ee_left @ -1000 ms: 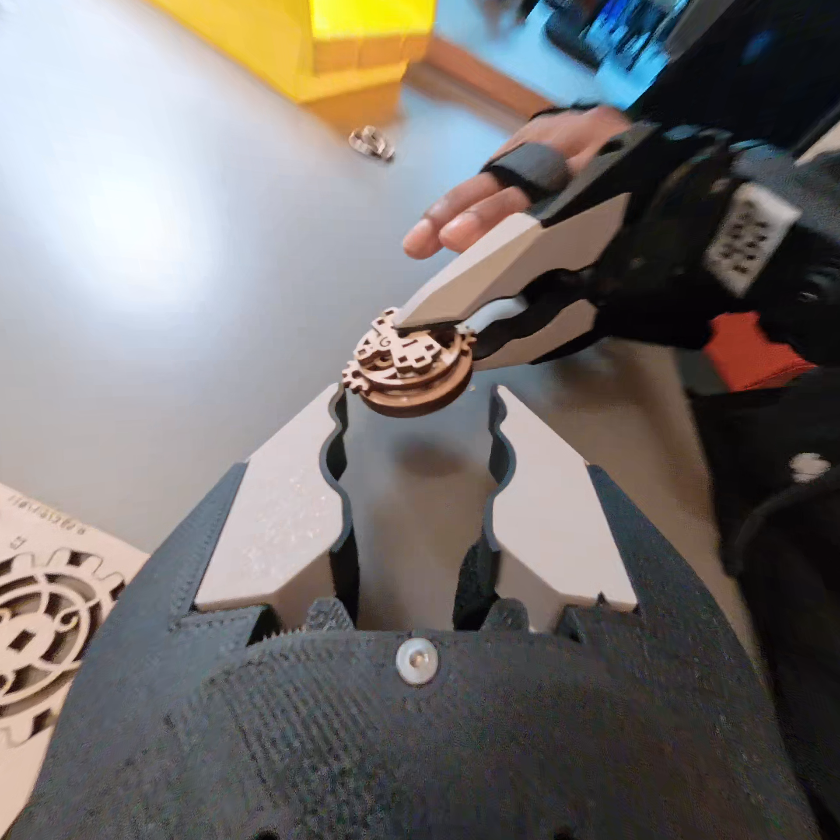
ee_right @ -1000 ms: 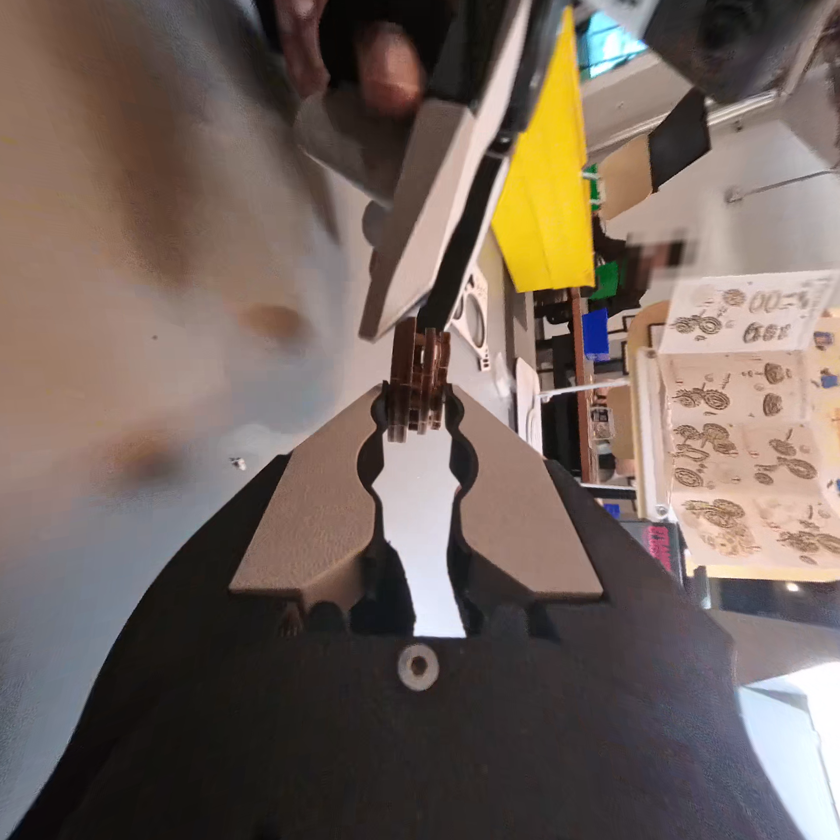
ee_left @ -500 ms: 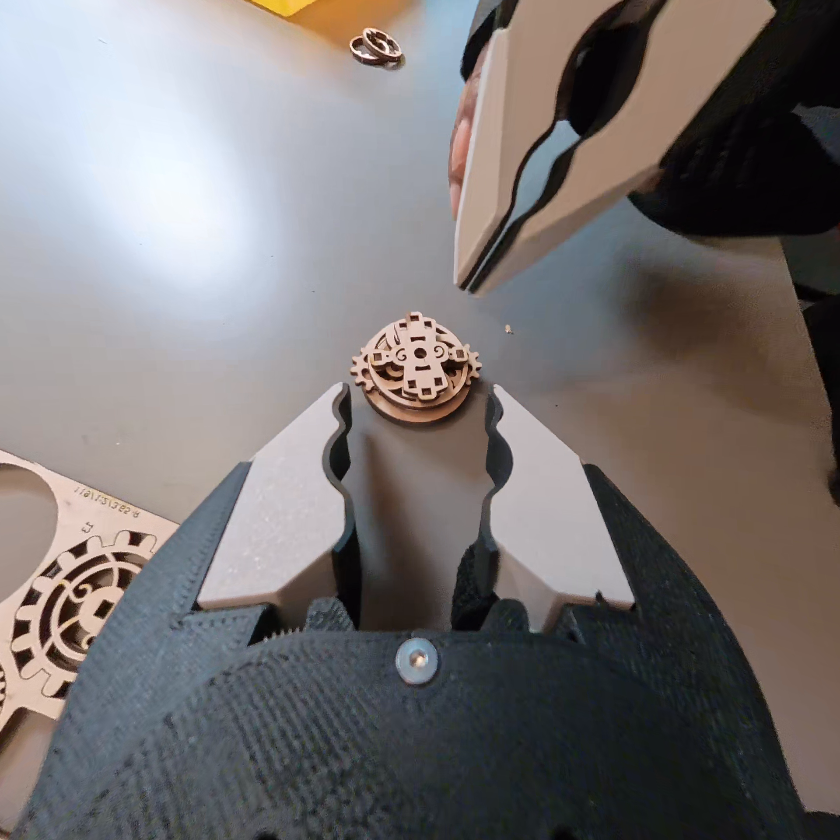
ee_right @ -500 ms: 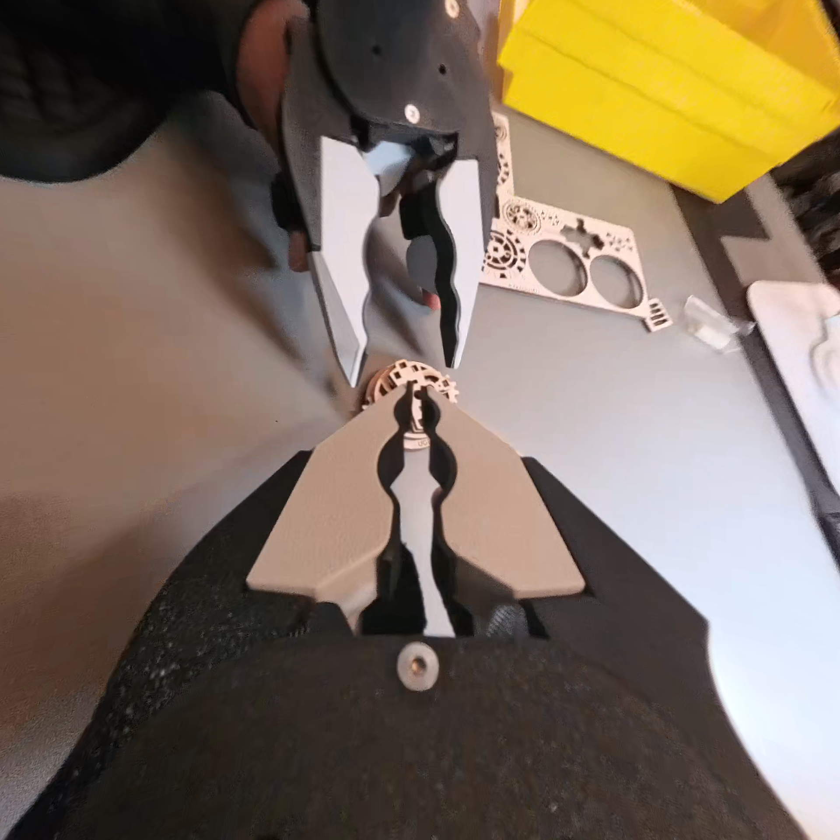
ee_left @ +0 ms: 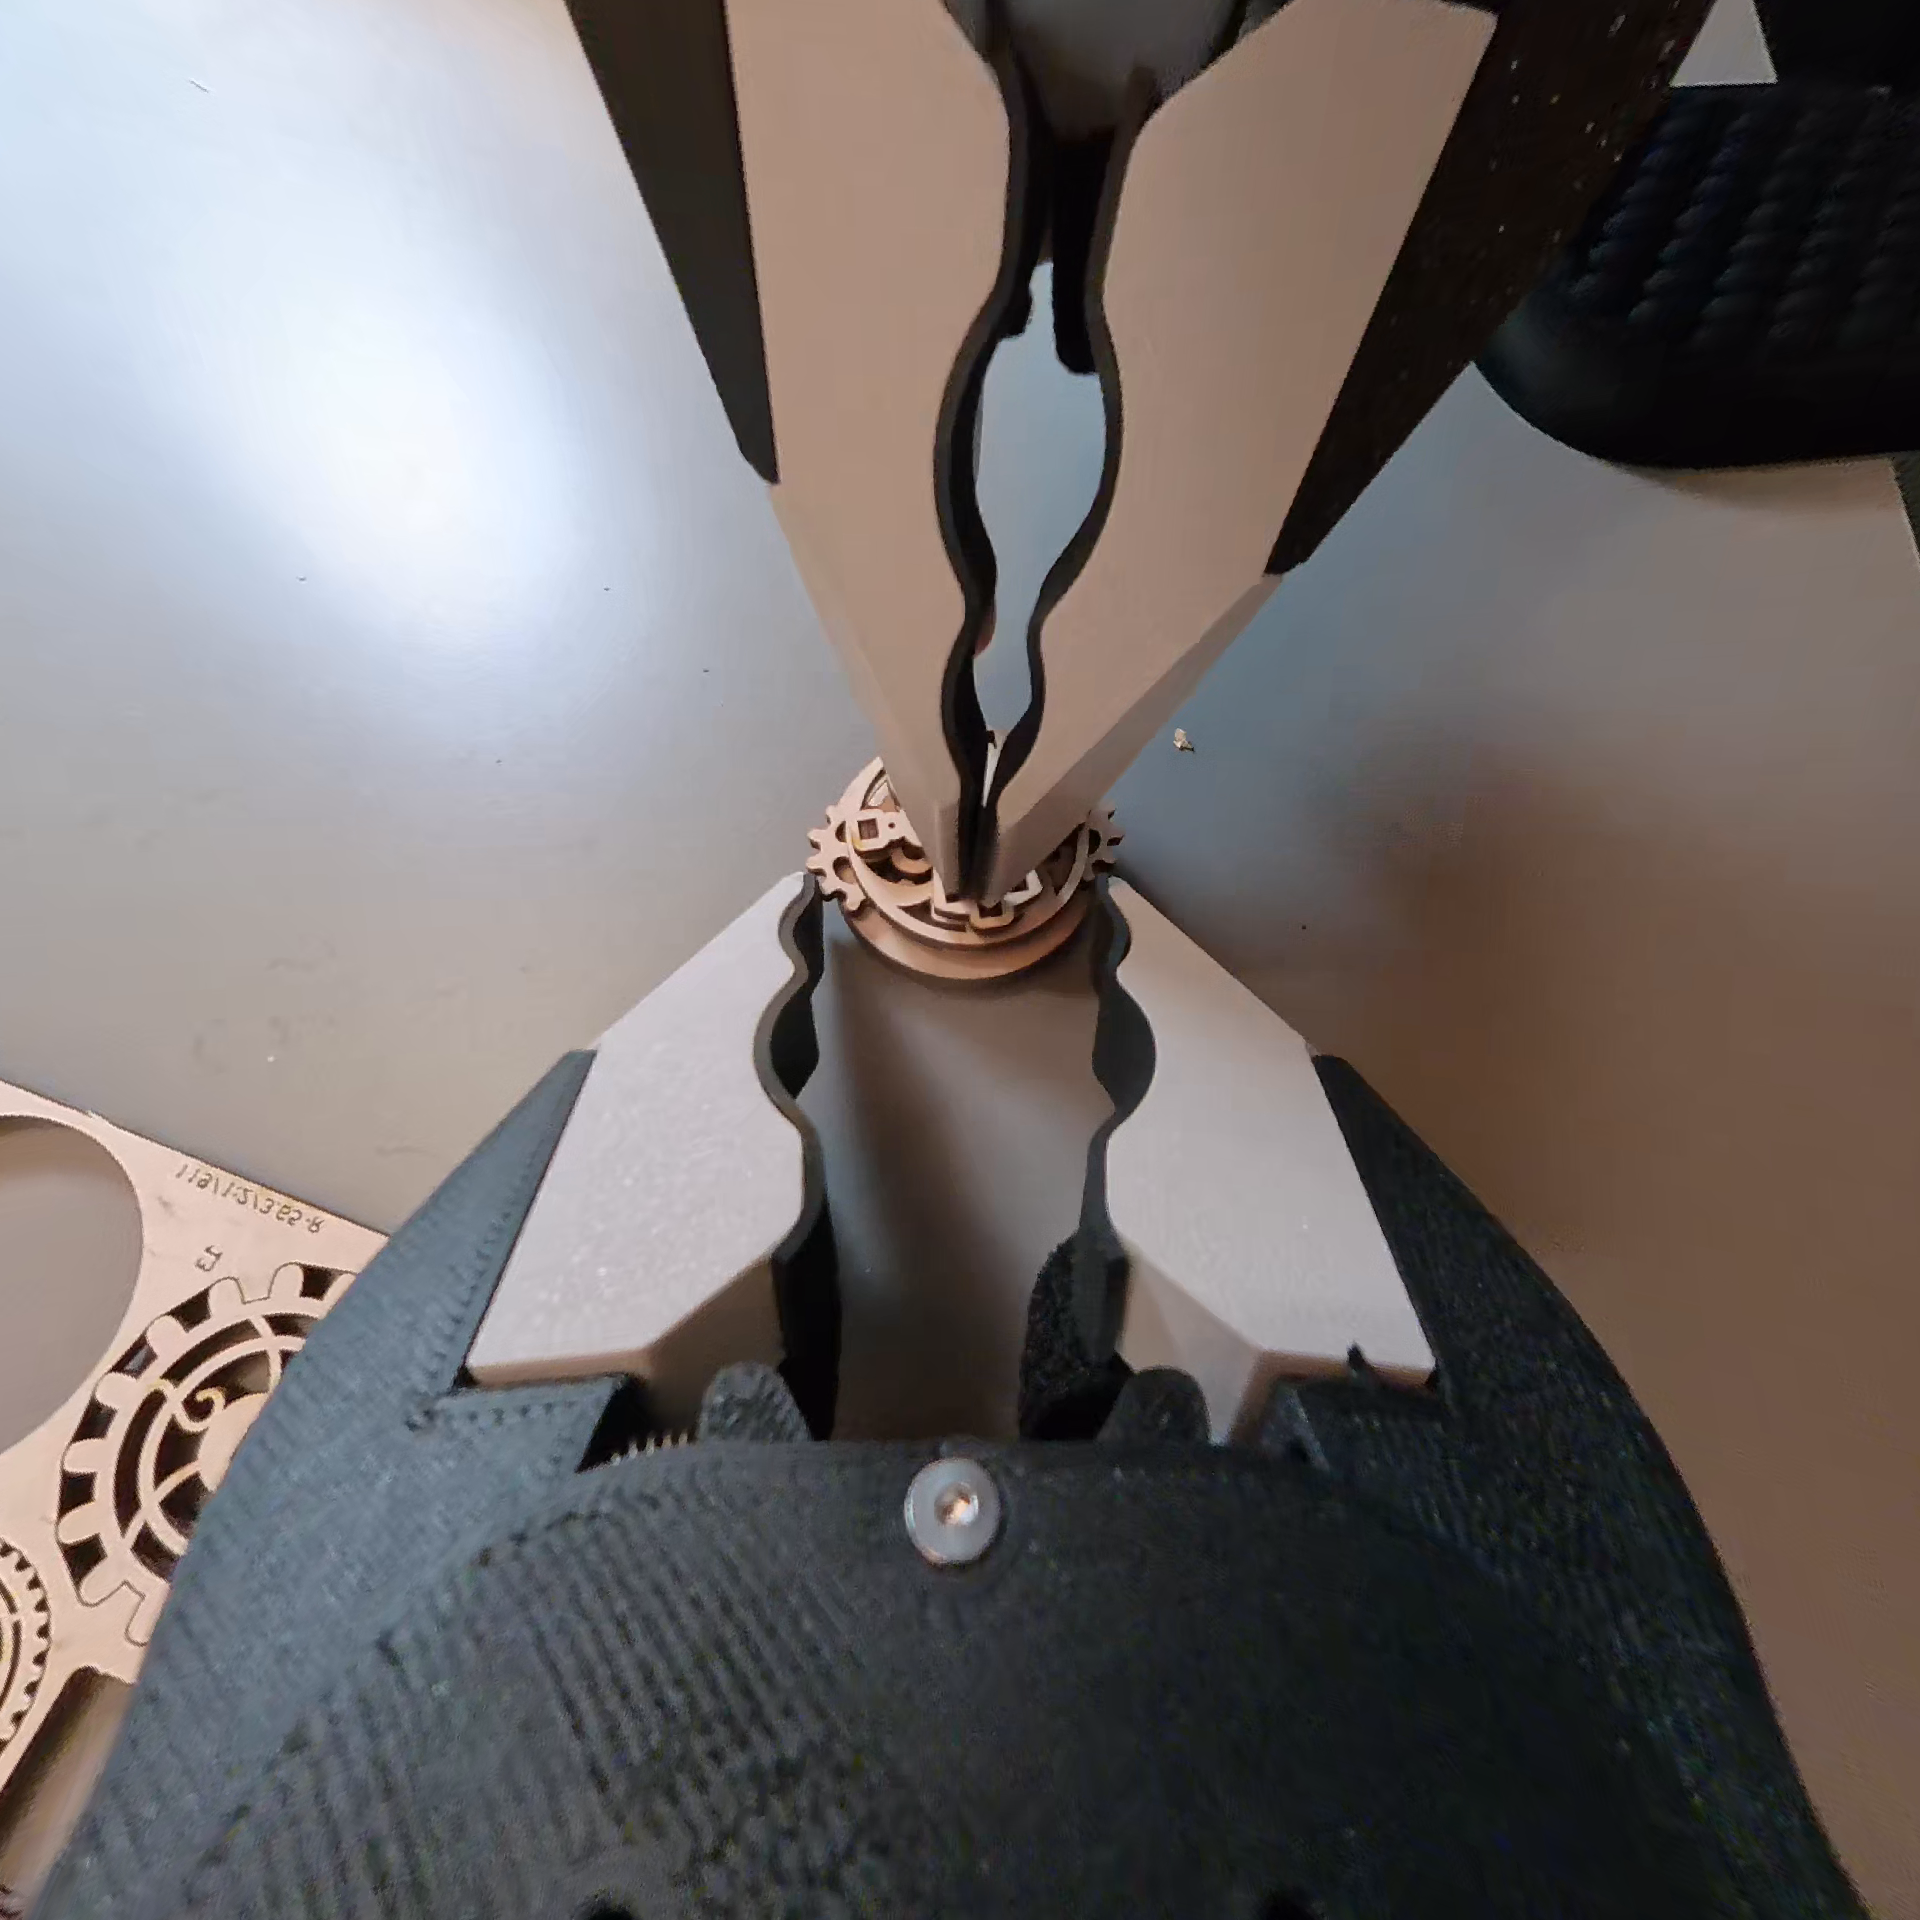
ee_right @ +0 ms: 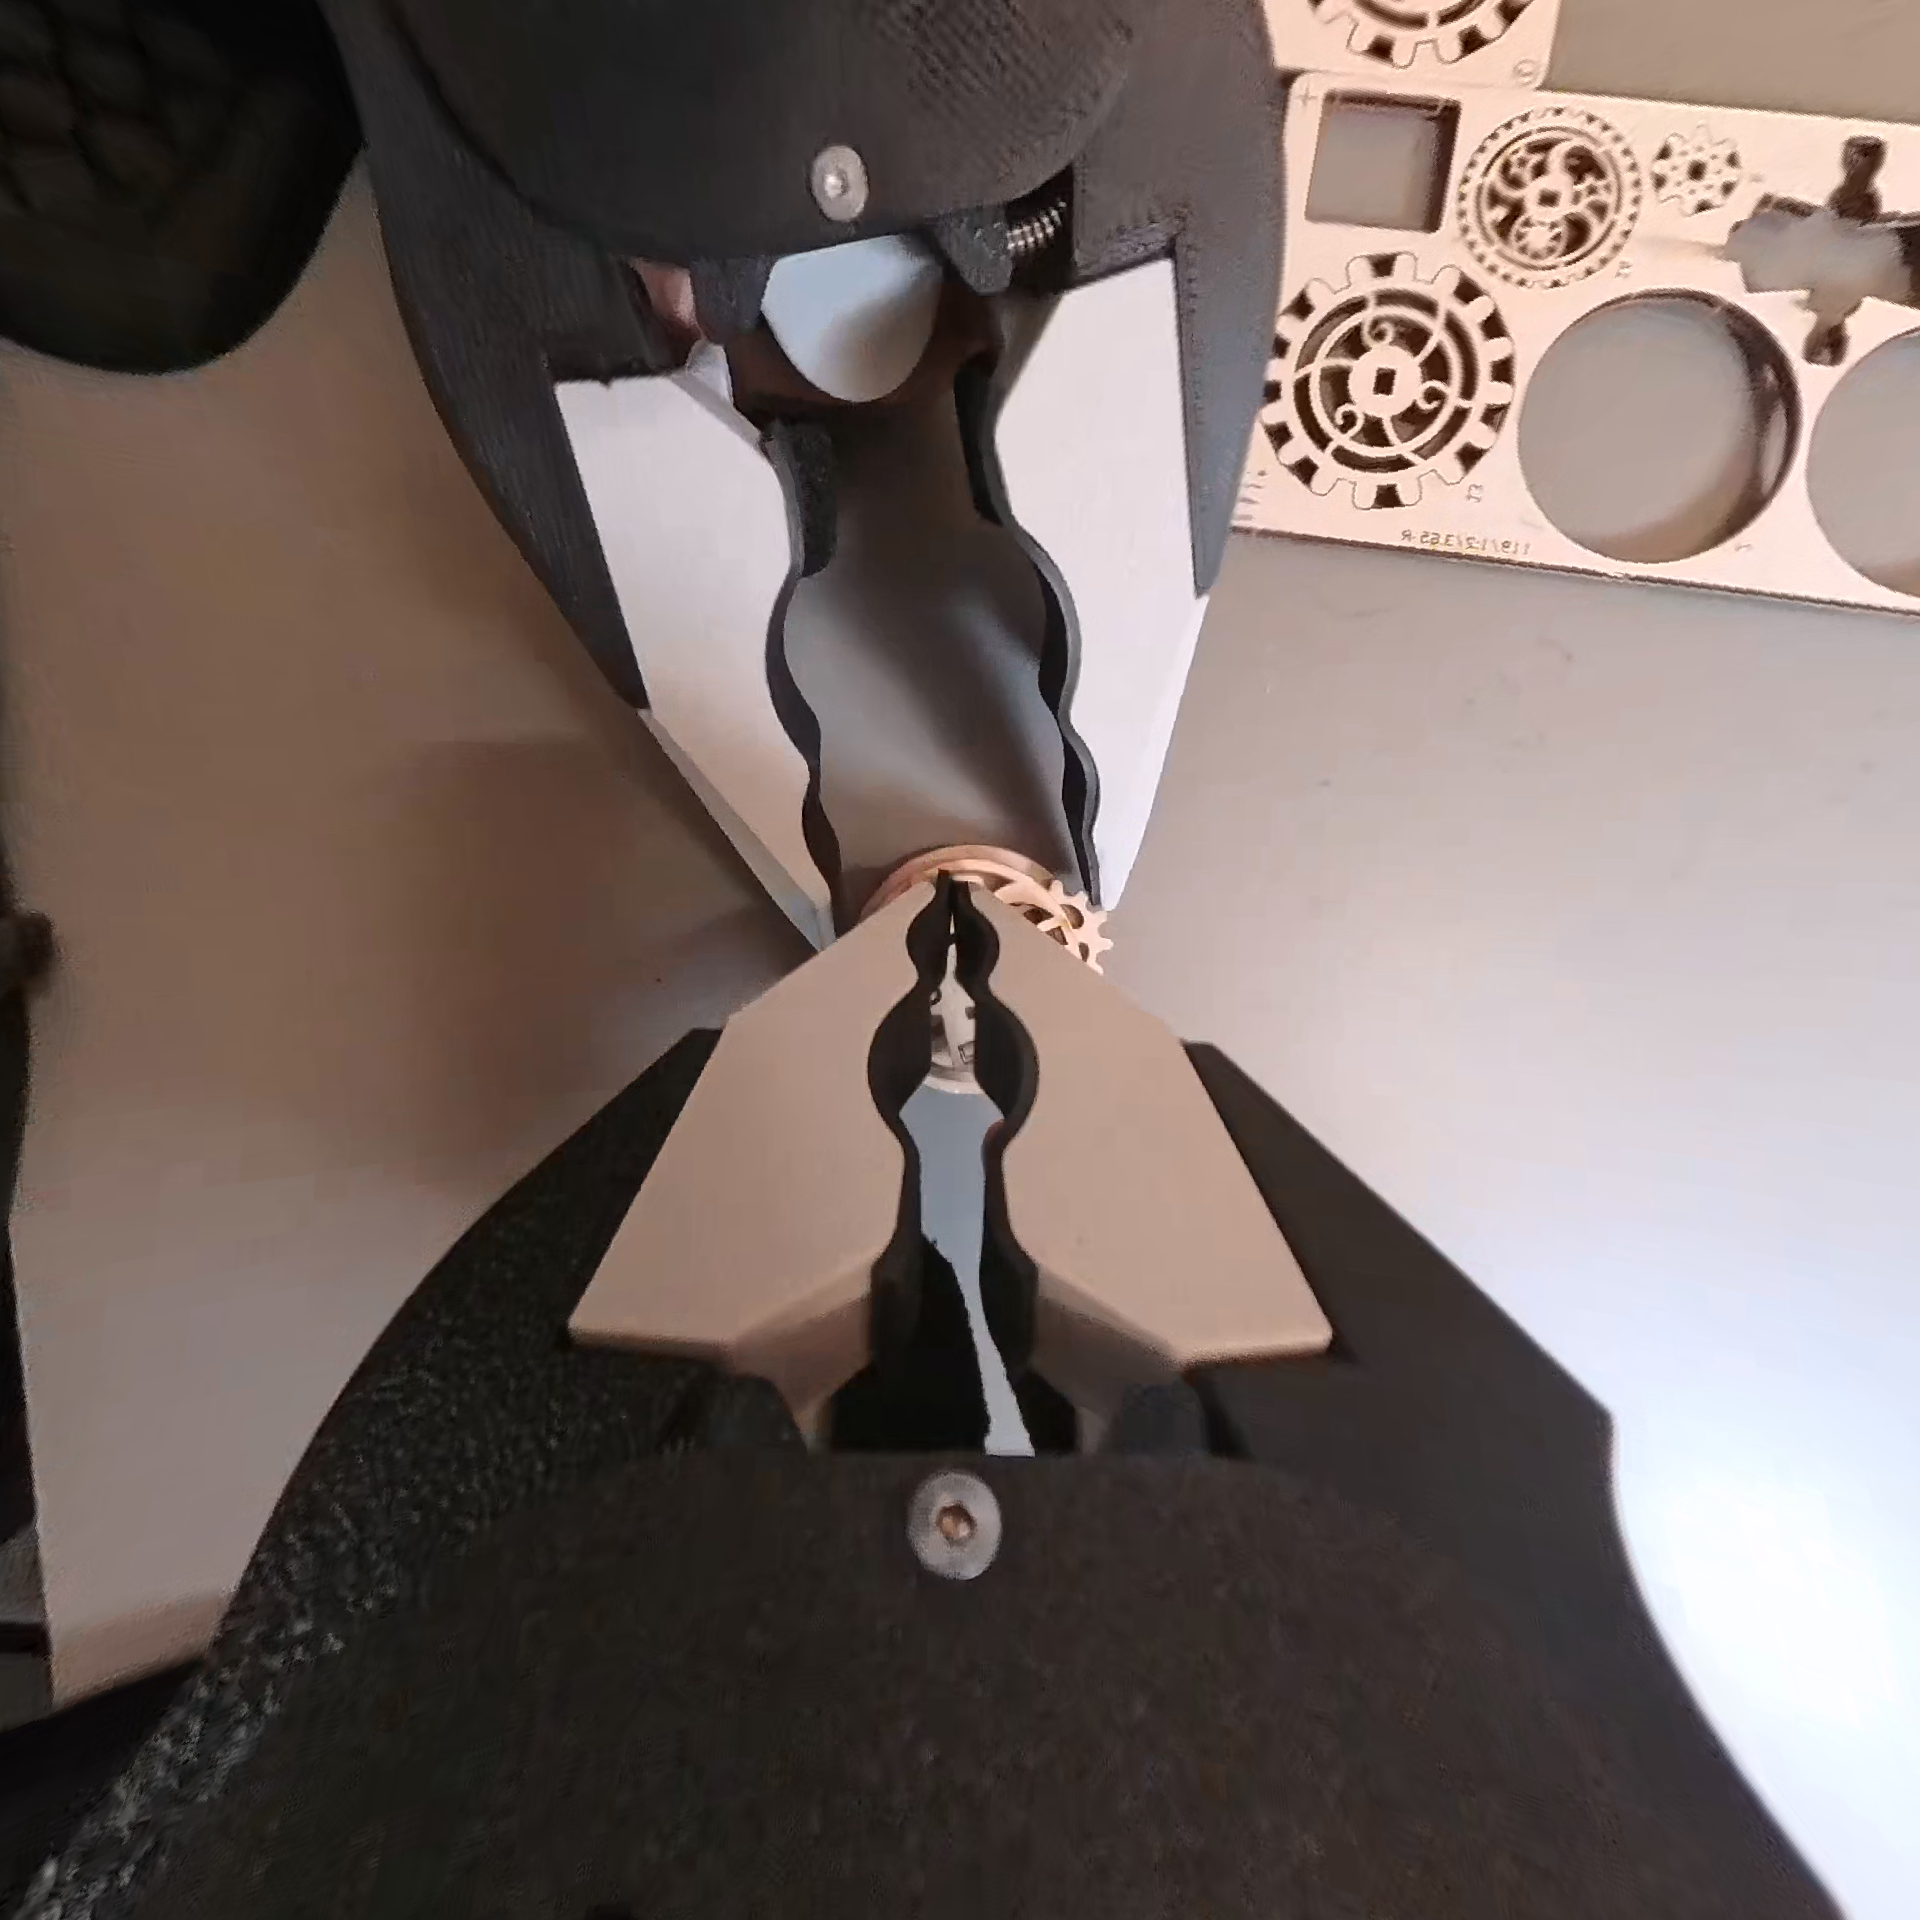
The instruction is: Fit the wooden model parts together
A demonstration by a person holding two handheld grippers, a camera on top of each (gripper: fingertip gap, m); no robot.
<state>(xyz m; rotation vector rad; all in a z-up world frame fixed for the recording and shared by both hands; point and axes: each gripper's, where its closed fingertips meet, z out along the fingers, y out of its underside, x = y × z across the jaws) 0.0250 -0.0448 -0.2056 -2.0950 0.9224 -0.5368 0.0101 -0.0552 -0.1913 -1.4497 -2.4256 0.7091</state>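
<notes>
At the far left of the left wrist view lies a cut-out wooden sheet point(ee_left: 156, 1351), flat on the grey table point(ee_left: 364, 623); several gears are not yet punched out of it, and round holes show where others have been taken. That suggests the build is only partly done.

In the middle sits the gear assembly point(ee_left: 883, 883), a stack of fretted wooden discs with a toothed wheel on top, resting on the table. The left gripper point(ee_left: 961, 914) stands wide apart, its two tips flanking the stack and just beside its near edge; whether they touch it cannot be told.

From the far side the right gripper point(ee_left: 971, 862) comes down with its fingers pinched nearly together, tips pressing onto the middle of the top disc. Whether a small peg is held between them cannot be told from either view.

Judging by this, the stacked discs are joined and the current step is seating or pressing at the centre.
</notes>
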